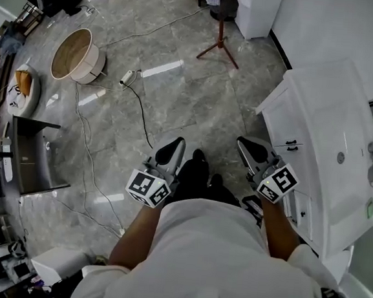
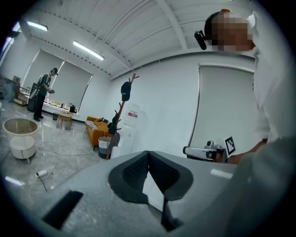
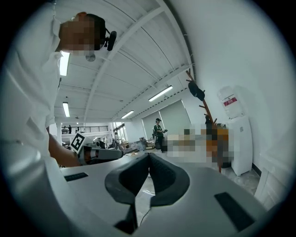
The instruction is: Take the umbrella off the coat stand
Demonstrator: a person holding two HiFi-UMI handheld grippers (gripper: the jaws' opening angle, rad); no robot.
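Note:
The wooden coat stand [image 2: 122,111] rises by the white wall across the room, with a dark cap [image 2: 125,90] on its top peg. A dark folded thing, which looks like the umbrella [image 2: 114,132], hangs low on it. The head view shows only the stand's tripod foot [image 1: 219,43] at the top. In the right gripper view the stand [image 3: 202,102] is far off and a mosaic patch hides its lower part. My left gripper [image 1: 171,150] [image 2: 148,153] and right gripper [image 1: 251,146] [image 3: 148,156] are held side by side at waist height, both shut and empty, far from the stand.
A white cabinet with a basin [image 1: 333,142] stands close on my right. Cables [image 1: 87,139] trail over the grey floor, near a round tub [image 1: 75,54]. By the stand are a water dispenser [image 2: 131,126], a bin [image 2: 104,146] and an orange sofa [image 2: 94,128]. Another person [image 2: 44,95] stands far left.

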